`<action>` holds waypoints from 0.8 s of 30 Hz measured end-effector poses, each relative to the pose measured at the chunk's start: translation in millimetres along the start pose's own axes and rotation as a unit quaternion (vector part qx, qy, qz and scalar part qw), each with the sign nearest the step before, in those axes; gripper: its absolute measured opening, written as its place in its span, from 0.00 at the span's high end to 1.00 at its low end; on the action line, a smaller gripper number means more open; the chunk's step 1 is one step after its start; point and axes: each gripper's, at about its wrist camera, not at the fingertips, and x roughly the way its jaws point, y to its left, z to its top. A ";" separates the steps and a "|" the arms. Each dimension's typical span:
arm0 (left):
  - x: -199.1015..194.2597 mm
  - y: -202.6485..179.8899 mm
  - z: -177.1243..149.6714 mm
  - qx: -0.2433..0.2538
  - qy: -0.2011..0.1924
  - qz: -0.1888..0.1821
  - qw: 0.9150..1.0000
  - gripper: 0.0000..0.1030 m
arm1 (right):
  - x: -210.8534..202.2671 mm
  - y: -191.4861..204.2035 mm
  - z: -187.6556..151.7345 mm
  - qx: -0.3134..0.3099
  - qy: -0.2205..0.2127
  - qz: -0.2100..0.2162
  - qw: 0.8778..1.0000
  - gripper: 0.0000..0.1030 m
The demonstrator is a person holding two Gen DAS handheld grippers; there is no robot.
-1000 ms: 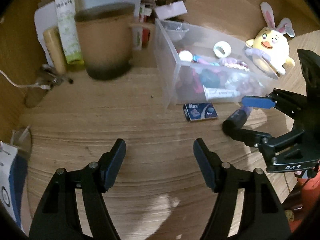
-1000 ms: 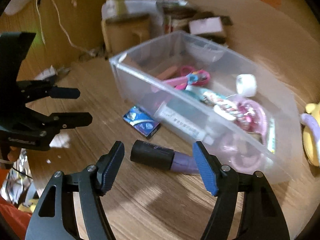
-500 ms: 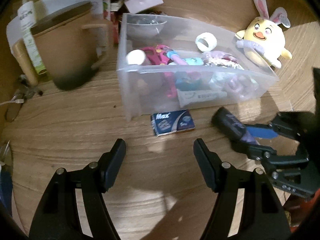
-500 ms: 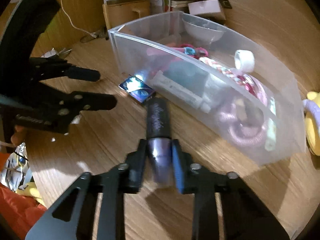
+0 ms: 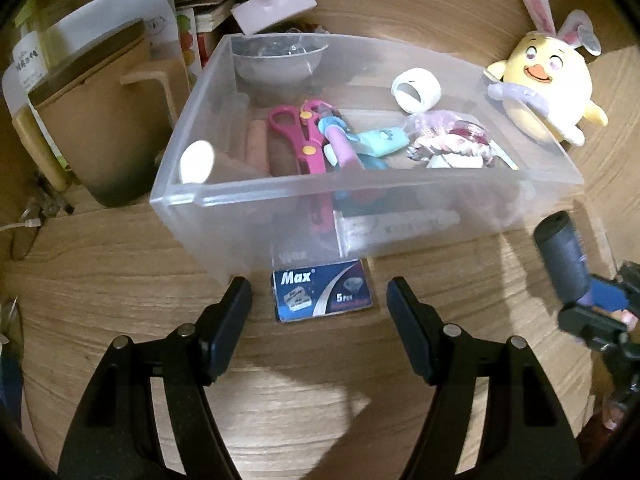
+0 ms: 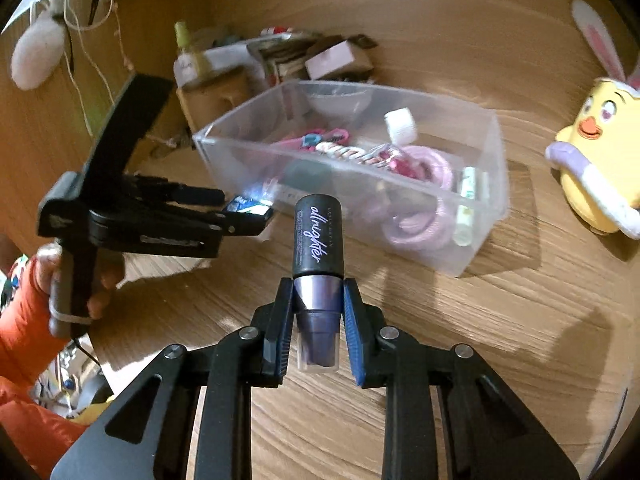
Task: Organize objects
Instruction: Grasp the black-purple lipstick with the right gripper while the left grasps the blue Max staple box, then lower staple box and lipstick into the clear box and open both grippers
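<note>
The clear plastic bin (image 5: 248, 216) serves as the landmark on the wooden table (image 5: 120, 280). It already holds pink scissors (image 5: 292, 136), a roll of white tape (image 5: 416, 90) and a heap of small things, so the sorting looks well under way.

Just outside the bin's near wall, flat on the table and touching or almost touching that wall, lies a small blue blade packet (image 5: 322, 292). The left tongs (image 5: 318, 300) hang right over it, pointing steeply down. Their jaws are closing, with the packet between them but not yet pressed by the pads. The packet's long side runs along the bin wall, across the gap between the jaws, so the jaws would meet its two short ends.

The right tongs (image 6: 316, 312) are clamped on the purple lower part of a dark spray bottle (image 6: 318, 240), whose black cap points away from the hand toward the bin. The bottle is lifted off the table, in front of the bin's near wall and toward its right end as seen from the left camera. Its long axis lies in line with the tongs.

The bottle appears to need only a carry up over the wall before release inside. The left hand is the nearer one to the packet, the right hand to the bin's open top. A yellow plush chick (image 5: 548, 88) sits beyond the bin's right end, clear of both paths.
</note>
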 end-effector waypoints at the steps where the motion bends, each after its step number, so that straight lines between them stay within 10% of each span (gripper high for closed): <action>1: -0.5 -2.2 -0.5 0.007 -0.002 -0.001 1.000 0.42 | -3.6 -2.1 0.6 0.006 -0.006 -0.008 1.000 0.79; 24: -91.6 -4.8 9.7 0.022 -0.124 -0.065 0.990 0.53 | -28.4 -21.8 50.4 0.037 -0.084 -0.046 0.995 0.79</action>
